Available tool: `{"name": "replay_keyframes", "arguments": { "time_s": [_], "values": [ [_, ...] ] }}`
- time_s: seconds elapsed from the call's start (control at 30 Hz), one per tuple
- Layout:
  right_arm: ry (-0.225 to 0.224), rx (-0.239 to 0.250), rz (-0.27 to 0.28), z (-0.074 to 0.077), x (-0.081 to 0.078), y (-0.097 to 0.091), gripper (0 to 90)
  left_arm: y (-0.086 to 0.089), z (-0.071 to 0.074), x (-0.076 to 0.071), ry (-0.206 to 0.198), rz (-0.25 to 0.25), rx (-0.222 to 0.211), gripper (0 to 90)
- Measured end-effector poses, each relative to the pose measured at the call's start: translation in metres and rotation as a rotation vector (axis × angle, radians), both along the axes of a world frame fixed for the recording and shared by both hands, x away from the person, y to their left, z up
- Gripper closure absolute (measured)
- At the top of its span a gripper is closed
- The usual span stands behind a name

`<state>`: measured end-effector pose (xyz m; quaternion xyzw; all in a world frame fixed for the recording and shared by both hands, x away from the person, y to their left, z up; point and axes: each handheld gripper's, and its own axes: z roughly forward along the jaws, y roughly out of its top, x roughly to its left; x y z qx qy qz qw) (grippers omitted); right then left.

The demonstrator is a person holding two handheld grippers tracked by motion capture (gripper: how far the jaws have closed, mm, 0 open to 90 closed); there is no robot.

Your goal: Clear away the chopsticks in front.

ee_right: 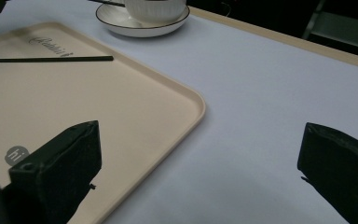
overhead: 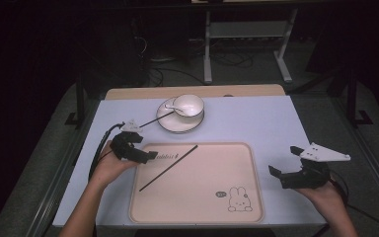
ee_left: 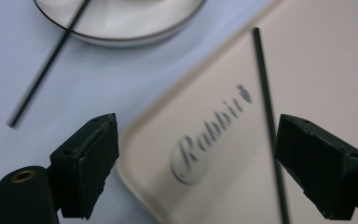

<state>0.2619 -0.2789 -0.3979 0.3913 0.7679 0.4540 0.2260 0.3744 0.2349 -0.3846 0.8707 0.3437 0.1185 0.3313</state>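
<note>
- High view: a cream rectangular plastic tray (overhead: 197, 192) with rounded corners and a rabbit drawing lies on the pale lavender table (overhead: 256, 123). This tray is the landmark.
- A thin black chopstick (overhead: 168, 167) lies slantwise on the tray's left half, its upper end near the tray's far edge.
- Beyond the tray's far edge stands a white round saucer (overhead: 175, 123) bearing a white ribbed bowl (overhead: 188, 105); a white spoon (overhead: 172, 107) lies beside the bowl, and a second black chopstick (overhead: 154, 120) leans off the saucer's left rim.
- The left gripper (overhead: 145, 156) hovers at the tray's far-left corner, jaws parted, holding nothing. The right gripper (overhead: 284, 163) sits just off the tray's right edge, jaws apart and empty.
- Left gripper view: its jaws stand wide over the tray's corner (ee_left: 205, 154), by the word "Rabbit". The chopstick on the tray (ee_left: 268, 121) runs close by one jaw; contact cannot be told. The saucer (ee_left: 121, 23) and the other chopstick (ee_left: 46, 70) lie beyond the tray.
- Right gripper view: its jaws gape wide, one above the tray's near corner (ee_right: 158, 102), the other over bare table (ee_right: 270, 93). The chopstick (ee_right: 46, 59) lies on the tray; the saucer (ee_right: 140, 25) with the bowl (ee_right: 154, 9) sits past it.
</note>
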Motion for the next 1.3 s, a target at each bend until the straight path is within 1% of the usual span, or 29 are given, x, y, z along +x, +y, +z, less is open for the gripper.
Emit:
{"name": "replay_keyframes", "arguments": {
  "time_s": [0.03, 0.1, 0.13, 0.2, 0.27, 0.3, 0.37, 0.47, 0.5, 0.57, 0.6, 0.63, 0.67, 0.7, 0.77, 0.8, 0.83, 0.9, 0.97, 1.03, 1.1, 1.17, 1.23, 1.3],
  "values": [
    [0.001, 0.001, -0.001, 0.000, 0.000, -0.001, 0.0, 0.000, 0.001, 0.006, -0.010, 0.003, 0.011, 13.6],
    [0.002, 0.003, -0.004, -0.001, 0.000, -0.001, 0.0, 0.000, 0.004, 0.019, -0.010, 0.000, 0.023, 13.7],
    [0.001, 0.004, -0.005, 0.000, 0.000, -0.002, 0.0, 0.000, 0.005, 0.025, -0.009, -0.001, 0.023, 14.1],
    [0.000, 0.005, -0.005, 0.000, 0.000, -0.002, 0.0, 0.000, 0.008, 0.036, -0.021, 0.003, 0.029, 14.6],
    [0.003, 0.006, -0.005, 0.000, 0.000, -0.002, 0.0, 0.001, 0.009, 0.046, -0.024, 0.012, 0.022, 16.9],
    [0.003, 0.004, -0.003, -0.001, 0.000, -0.003, 0.0, 0.002, 0.009, 0.051, -0.028, 0.014, 0.021, 20.1],
    [0.004, 0.003, -0.001, -0.001, 0.000, -0.003, 0.0, 0.002, 0.007, 0.060, -0.019, 0.018, 0.017, 22.4],
    [0.003, 0.003, 0.001, -0.001, 0.000, -0.003, 0.0, 0.002, 0.005, 0.073, -0.017, 0.019, 0.028, 28.9],
    [0.006, 0.005, 0.002, -0.001, 0.000, -0.003, 0.0, 0.003, 0.004, 0.077, -0.019, 0.021, 0.019, 32.5],
    [0.008, 0.005, 0.002, -0.001, 0.000, -0.003, 0.0, 0.003, 0.003, 0.085, -0.012, 0.029, 0.029, 38.5],
    [0.008, 0.008, 0.000, -0.001, -0.001, -0.003, 0.0, 0.003, 0.002, 0.089, -0.007, 0.031, 0.022, 42.3],
    [0.007, 0.007, 0.000, -0.001, -0.001, -0.003, 0.0, 0.003, 0.001, 0.092, -0.006, 0.038, 0.009, 46.8],
    [0.007, 0.008, 0.000, -0.001, -0.001, -0.004, 0.0, 0.003, -0.001, 0.095, -0.011, 0.042, 0.009, 49.8],
    [0.007, 0.009, 0.001, -0.001, 0.000, -0.004, 0.0, 0.003, -0.003, 0.097, -0.013, 0.050, 0.013, 50.9],
    [0.008, 0.008, 0.003, -0.002, 0.000, -0.004, 0.0, 0.004, -0.008, 0.102, -0.011, 0.057, 0.017, 55.1],
    [0.008, 0.007, 0.003, -0.002, 0.000, -0.004, 0.0, 0.004, -0.010, 0.104, -0.002, 0.061, 0.017, 55.8],
    [0.008, 0.009, 0.002, -0.002, 0.000, -0.004, 0.0, 0.005, -0.013, 0.107, 0.014, 0.064, 0.006, 56.6],
    [0.009, 0.008, 0.001, -0.002, 0.000, -0.005, 0.0, 0.006, -0.019, 0.110, 0.029, 0.066, 0.010, 58.2],
    [0.010, 0.010, -0.002, -0.002, 0.000, -0.006, 0.0, 0.007, -0.024, 0.112, 0.050, 0.063, 0.010, 62.3],
    [0.010, 0.011, -0.004, -0.002, 0.000, -0.007, 0.0, 0.007, -0.027, 0.113, 0.059, 0.066, 0.000, 65.1],
    [0.009, 0.012, -0.005, -0.002, 0.000, -0.007, 0.0, 0.008, -0.029, 0.114, 0.062, 0.066, 0.003, 67.4],
    [0.009, 0.012, -0.008, -0.002, 0.000, -0.008, 0.0, 0.007, -0.030, 0.115, 0.070, 0.075, -0.007, 70.3],
    [0.009, 0.012, -0.008, -0.002, 0.000, -0.008, 0.0, 0.008, -0.031, 0.115, 0.072, 0.077, 0.002, 71.8],
    [0.009, 0.010, -0.008, -0.002, 0.000, -0.007, 0.0, 0.008, -0.032, 0.115, 0.079, 0.080, -0.009, 74.2]
  ]
}}
